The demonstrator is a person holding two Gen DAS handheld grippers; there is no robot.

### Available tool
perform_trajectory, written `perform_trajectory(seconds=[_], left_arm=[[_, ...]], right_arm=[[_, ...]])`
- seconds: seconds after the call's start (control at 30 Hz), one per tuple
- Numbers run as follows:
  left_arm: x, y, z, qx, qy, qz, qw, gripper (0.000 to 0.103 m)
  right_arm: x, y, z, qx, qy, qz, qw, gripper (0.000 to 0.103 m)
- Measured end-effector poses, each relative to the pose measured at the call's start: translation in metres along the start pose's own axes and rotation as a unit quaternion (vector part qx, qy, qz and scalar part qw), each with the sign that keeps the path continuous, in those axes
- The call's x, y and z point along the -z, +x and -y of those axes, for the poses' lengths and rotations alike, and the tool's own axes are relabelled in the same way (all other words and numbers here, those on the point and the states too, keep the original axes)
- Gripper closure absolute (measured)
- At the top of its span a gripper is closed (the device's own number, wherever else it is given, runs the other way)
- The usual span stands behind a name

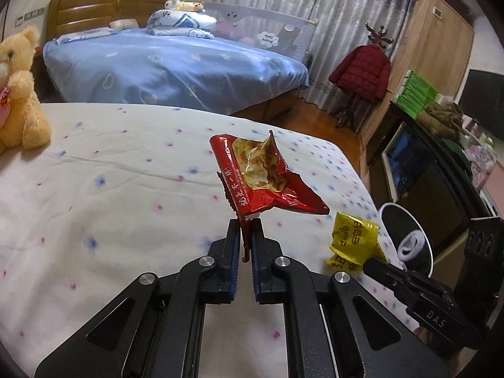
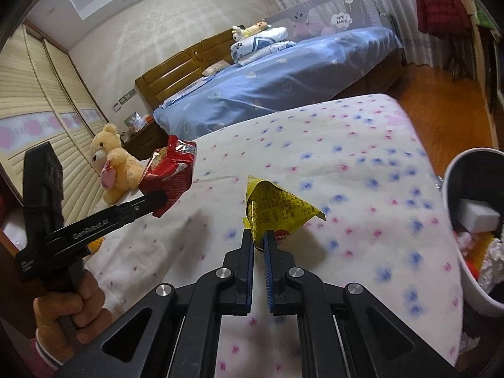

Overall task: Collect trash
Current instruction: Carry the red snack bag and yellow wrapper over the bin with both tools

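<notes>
The left gripper has its fingers squeezed together on a bottom corner of a red snack wrapper. The wrapper is empty and crumpled, with a see-through window in it, and it sticks up in the air above the white bed with little pink and blue flowers on its cover. The right gripper has its fingers squeezed together on the bottom edge of a yellow wrapper, which stands up like a little tent just over the same bed. In the right wrist view the red wrapper is up and to the left of the yellow one, and they are apart. A hand holds the handle of the left gripper at the near left corner of the bed. A white trash bin stands just past the right edge of the bed, close to the yellow wrapper. It is tipped in the picture so you can look inside, and there is a white block and some crumpled trash in it. A yellow teddy bear sits on the far left side of the bed. Behind the white bed there is a blue bed with folded blankets and small soft toys on it. A red coat hangs on a stand to the right of the blue bed.
</notes>
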State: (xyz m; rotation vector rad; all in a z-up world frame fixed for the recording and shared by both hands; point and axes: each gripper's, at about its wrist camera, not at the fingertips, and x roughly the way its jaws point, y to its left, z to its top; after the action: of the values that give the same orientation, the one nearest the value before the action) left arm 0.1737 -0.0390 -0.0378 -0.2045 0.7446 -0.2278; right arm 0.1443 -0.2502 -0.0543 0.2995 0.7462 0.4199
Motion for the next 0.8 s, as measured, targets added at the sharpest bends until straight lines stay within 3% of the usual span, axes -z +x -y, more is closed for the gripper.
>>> perform_trajectory(seconds=[0.8], left_arm=[[0.037,-0.024,0.062,0.002,0.063,-0.006,0.9980,0.097]], right_arm=[[0.025,-0.064,0.019,0.039,0.005,0.049,0.998,0.097]])
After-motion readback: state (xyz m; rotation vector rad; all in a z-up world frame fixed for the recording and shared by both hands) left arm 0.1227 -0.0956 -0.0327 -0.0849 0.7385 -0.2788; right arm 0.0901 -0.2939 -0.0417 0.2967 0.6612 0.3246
